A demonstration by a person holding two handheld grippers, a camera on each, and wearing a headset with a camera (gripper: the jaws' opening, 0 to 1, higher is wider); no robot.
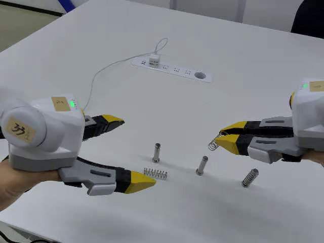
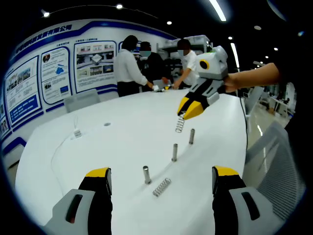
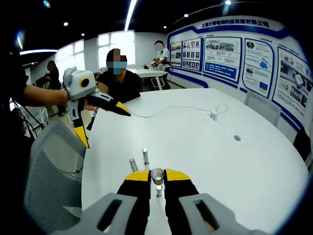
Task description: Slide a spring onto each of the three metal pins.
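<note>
Our right tongs (image 1: 221, 137) pinch a spring (image 1: 213, 145) by a pin (image 1: 202, 165); left tongs (image 1: 136, 152) gape wide, bare table (image 1: 177, 114) between.

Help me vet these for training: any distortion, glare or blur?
Head view: even soft light, faint shadows beside the pins, all sharp. Left gripper view and right gripper view: fisheye bends the table edge and posters; ceiling lights glare.

Loose spring (image 1: 155, 173) lies before left pin (image 1: 156, 152); power strip (image 1: 172, 69) behind.
</note>
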